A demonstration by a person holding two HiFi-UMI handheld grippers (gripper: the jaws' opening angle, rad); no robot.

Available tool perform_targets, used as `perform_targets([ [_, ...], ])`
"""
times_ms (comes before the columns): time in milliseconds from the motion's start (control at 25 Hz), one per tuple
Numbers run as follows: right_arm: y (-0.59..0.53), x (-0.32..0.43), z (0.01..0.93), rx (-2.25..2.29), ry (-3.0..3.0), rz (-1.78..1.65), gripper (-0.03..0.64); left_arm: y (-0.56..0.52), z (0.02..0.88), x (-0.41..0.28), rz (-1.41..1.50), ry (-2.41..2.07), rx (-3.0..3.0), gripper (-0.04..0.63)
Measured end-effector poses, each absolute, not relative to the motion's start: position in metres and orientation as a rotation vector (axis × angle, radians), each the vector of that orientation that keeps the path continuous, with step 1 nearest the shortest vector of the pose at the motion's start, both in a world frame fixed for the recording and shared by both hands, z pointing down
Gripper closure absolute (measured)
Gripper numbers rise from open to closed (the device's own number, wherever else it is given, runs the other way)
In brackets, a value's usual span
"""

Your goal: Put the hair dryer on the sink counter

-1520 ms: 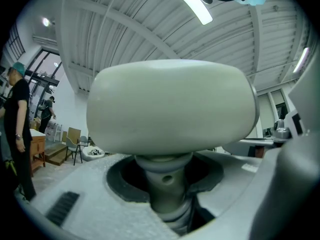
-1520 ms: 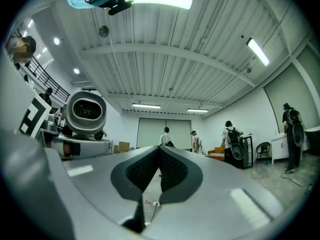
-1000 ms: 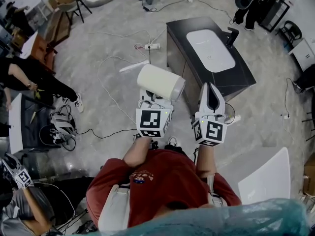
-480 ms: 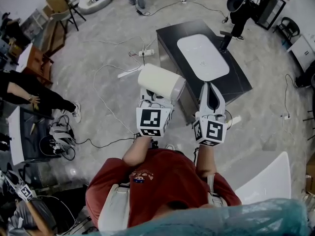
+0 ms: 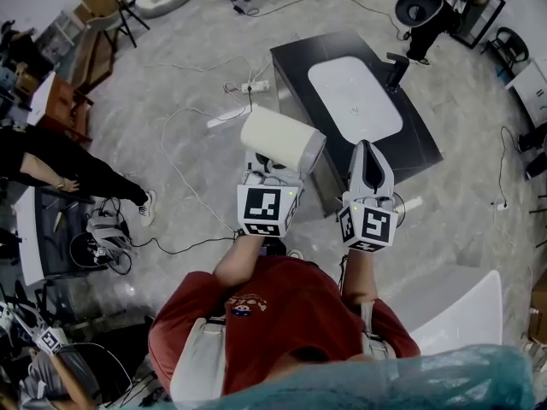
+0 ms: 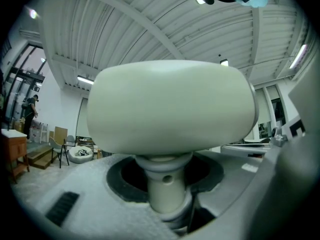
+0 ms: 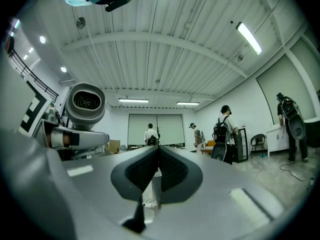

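Note:
The hair dryer [image 5: 282, 139], a cream-white barrel on a short handle, is held up in front of me. My left gripper [image 5: 272, 171] is shut on its handle. In the left gripper view the barrel [image 6: 170, 104] fills the middle and the handle [image 6: 162, 184] stands between the jaws. My right gripper [image 5: 369, 156] is beside it, shut and holding nothing; its tips [image 7: 159, 151] meet. The dryer's rear grille [image 7: 86, 103] shows at the left of the right gripper view. The dark sink counter [image 5: 295, 62] with a white basin [image 5: 355, 99] and black faucet [image 5: 396, 68] stands just beyond both grippers.
A power strip [image 5: 256, 85] and loose cables lie on the floor left of the counter. A person in black [image 5: 51, 173] bends at the left. A black chair [image 5: 420, 11] stands behind the counter. A white panel [image 5: 453, 301] lies at the lower right.
Both grippers have advanced toward the sink counter, which now sits nearer under them. The dryer stays in the left gripper; the right gripper stays shut.

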State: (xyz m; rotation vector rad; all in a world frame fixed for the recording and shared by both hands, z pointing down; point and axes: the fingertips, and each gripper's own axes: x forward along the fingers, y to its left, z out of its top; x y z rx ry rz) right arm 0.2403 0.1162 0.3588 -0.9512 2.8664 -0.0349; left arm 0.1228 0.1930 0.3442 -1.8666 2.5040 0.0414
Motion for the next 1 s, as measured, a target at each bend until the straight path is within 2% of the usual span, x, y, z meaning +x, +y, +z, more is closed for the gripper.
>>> perform_targets([
  [280,0.085,0.2,0.366,-0.964,2.87,-0.03,0.615,0.161,0.356,0.08,0.039,2.51,-1.885,0.413],
  [1000,0.021,0.013,0.353,-1.012,2.887,0.038,0.615,0.087,0.361,-0.104,0.057,2.522,-1.952,0.41],
])
